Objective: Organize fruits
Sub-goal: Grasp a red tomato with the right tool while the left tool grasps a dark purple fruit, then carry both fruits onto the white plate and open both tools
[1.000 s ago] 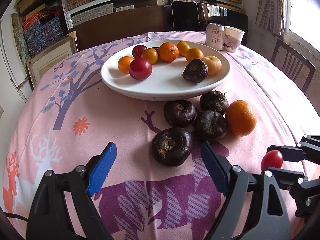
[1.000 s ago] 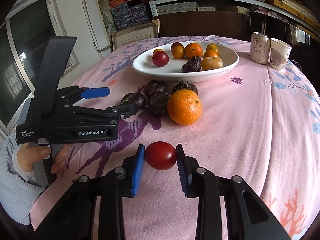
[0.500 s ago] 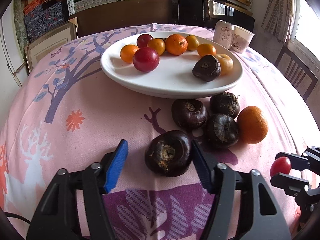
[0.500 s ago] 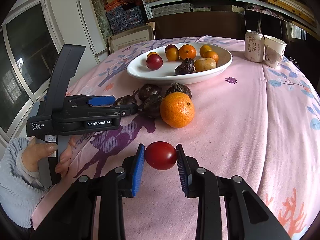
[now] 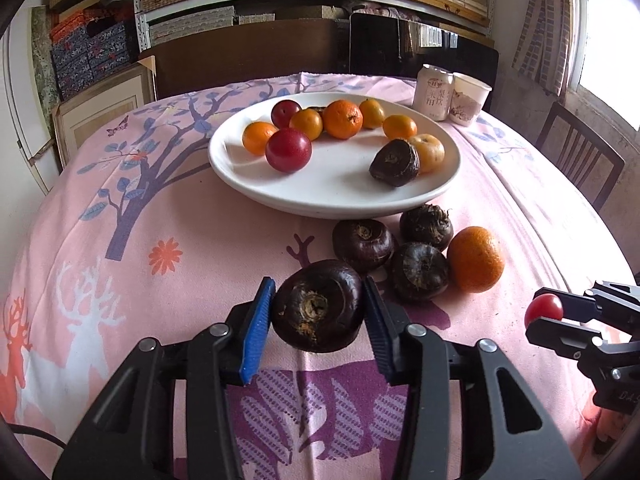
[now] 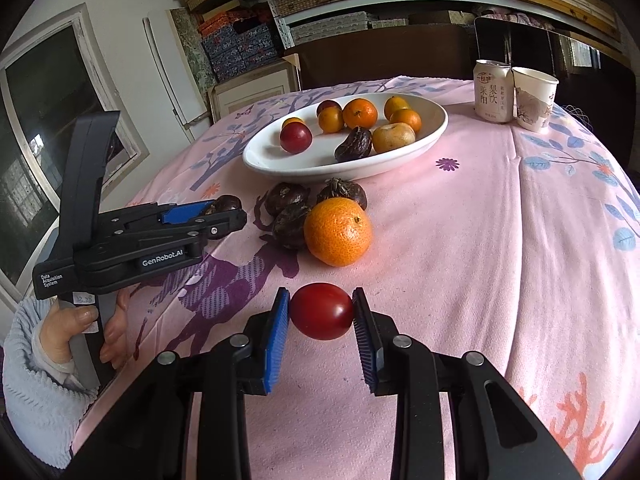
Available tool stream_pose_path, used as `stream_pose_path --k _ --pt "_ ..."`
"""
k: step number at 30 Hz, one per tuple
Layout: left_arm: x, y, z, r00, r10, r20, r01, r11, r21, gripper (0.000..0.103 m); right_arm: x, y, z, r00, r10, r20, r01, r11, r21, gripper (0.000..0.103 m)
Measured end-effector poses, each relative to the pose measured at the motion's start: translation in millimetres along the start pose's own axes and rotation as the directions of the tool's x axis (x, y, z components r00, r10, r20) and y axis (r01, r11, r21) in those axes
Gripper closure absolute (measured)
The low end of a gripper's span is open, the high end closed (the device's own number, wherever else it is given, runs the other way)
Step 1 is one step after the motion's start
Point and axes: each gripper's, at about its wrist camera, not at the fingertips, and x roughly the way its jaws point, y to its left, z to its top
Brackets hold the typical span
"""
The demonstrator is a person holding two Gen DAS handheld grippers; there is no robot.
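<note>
My left gripper (image 5: 318, 312) is shut on a dark water chestnut (image 5: 318, 306) near the front of the table; it also shows in the right wrist view (image 6: 208, 216). My right gripper (image 6: 321, 312) is shut on a red cherry tomato (image 6: 322, 311), held just above the cloth; it shows at the right edge of the left wrist view (image 5: 544, 309). A white plate (image 5: 332, 194) holds oranges, red fruits and one water chestnut (image 5: 395, 162). Three more water chestnuts (image 5: 362, 243) and an orange (image 5: 475, 259) lie on the cloth before the plate.
A can (image 5: 433, 92) and a paper cup (image 5: 469, 98) stand behind the plate at the right. A wooden chair (image 5: 580, 160) stands beyond the table's right edge. Shelves with boxes line the back wall. The pink patterned cloth (image 5: 160, 240) covers the round table.
My left gripper moved forward around the nearest water chestnut and closed on it. My right gripper kept its hold on the cherry tomato and barely moved.
</note>
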Motion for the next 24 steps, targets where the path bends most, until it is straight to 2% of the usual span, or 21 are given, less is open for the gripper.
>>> stream_pose_path --k 6,11,17,24 --pt "-15.0 10.4 15.5 0.998 0.023 0.05 -0.022 0.999 -0.032 0.06 -11.7 -11.3 12.1 0.998 0.012 0.056 -0.015 0.999 0.048 0.071" --pt "-15.3 18.2 41.0 0.997 0.025 0.072 -0.02 0.998 -0.061 0.06 -8.1 -13.5 42.9 0.997 0.008 0.076 -0.013 0.998 0.056 0.071" --pt "2.0 24.0 64.2 0.998 0.031 0.06 -0.026 0.997 -0.078 0.06 12.4 -6.0 84.3 0.996 0.015 0.092 -0.02 0.999 0.048 0.071" --pt "29.1 26.4 80.0 0.999 0.019 0.034 -0.016 0.997 -0.076 0.06 50.8 4.1 107.9 0.998 0.028 0.05 -0.03 0.999 0.044 0.071"
